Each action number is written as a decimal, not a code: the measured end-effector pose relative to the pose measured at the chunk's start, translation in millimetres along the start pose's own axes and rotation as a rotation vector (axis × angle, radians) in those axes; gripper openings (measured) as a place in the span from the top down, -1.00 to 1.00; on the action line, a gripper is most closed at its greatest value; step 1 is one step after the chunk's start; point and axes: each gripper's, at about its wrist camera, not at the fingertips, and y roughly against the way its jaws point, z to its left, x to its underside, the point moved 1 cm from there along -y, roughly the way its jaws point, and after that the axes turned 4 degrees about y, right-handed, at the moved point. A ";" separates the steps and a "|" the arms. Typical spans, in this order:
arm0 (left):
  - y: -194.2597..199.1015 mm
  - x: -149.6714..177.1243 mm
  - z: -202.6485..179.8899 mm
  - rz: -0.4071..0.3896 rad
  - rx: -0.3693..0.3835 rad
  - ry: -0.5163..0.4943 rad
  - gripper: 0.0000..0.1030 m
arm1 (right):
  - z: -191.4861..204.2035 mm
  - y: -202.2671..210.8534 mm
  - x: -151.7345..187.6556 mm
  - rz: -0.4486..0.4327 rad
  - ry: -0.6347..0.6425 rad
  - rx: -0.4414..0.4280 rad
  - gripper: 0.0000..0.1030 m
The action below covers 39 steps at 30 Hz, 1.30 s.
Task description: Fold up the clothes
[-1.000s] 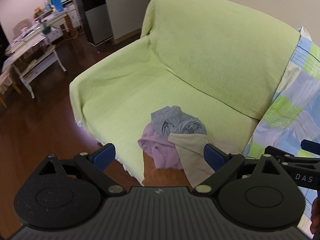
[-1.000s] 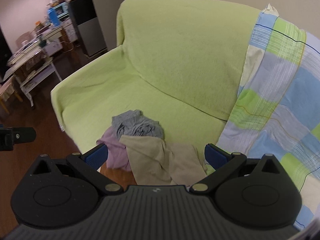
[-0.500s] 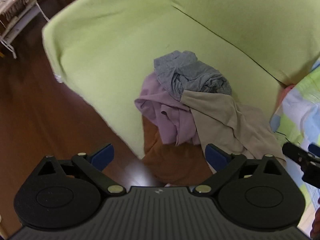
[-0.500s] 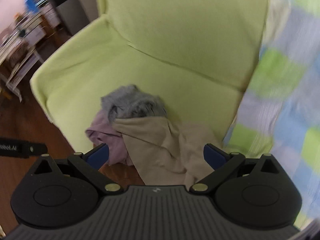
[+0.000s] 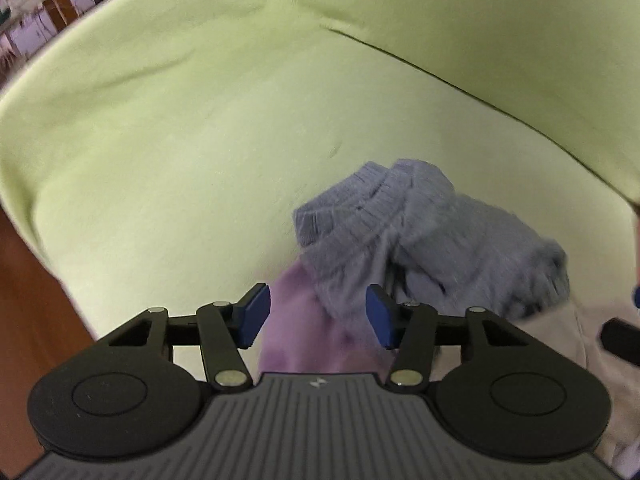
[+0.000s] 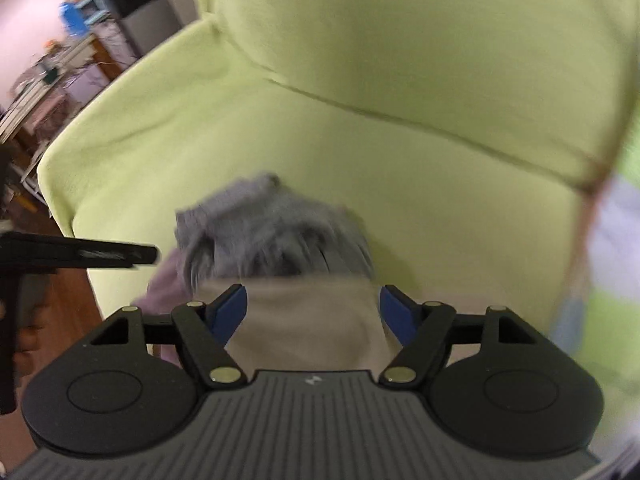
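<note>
Three crumpled garments lie heaped at the front edge of a sofa seat: a grey-blue knit (image 5: pixel 432 236) on top, a lilac piece (image 5: pixel 316 332) to its left and a beige piece (image 6: pixel 304 324) to its right. My left gripper (image 5: pixel 316 318) hovers low over the lilac cloth and the knit's hem; its jaws are closing, and the blue pads (image 5: pixel 256 316) press on nothing. My right gripper (image 6: pixel 312 314) is just above the beige cloth, which shows between its closing jaws, pads apart from it. The grey-blue knit (image 6: pixel 272 236) lies just beyond.
A light green throw covers the sofa (image 5: pixel 160 168), seat and backrest alike. A blue, green and white checked cloth (image 6: pixel 616 264) hangs at the right end. Brown wooden floor (image 5: pixel 28 308) lies to the left, with tables and a dark cabinet (image 6: pixel 136 0) far behind.
Both grippers have dropped from well above the sofa to just over the clothes heap, which now fills the lower views. The jaws of both have narrowed.
</note>
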 end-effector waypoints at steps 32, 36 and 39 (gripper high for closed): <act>177.8 -7.7 -45.4 -0.601 0.318 0.028 0.82 | 7.9 60.4 -29.6 -0.537 0.127 0.072 0.83; 234.9 38.3 -127.2 -0.559 0.460 -0.103 0.81 | -25.9 147.1 8.4 -0.558 -0.026 0.141 0.87; 268.9 93.0 -198.1 -0.491 0.604 -0.198 0.81 | -55.8 230.0 65.9 -0.559 -0.136 0.250 0.89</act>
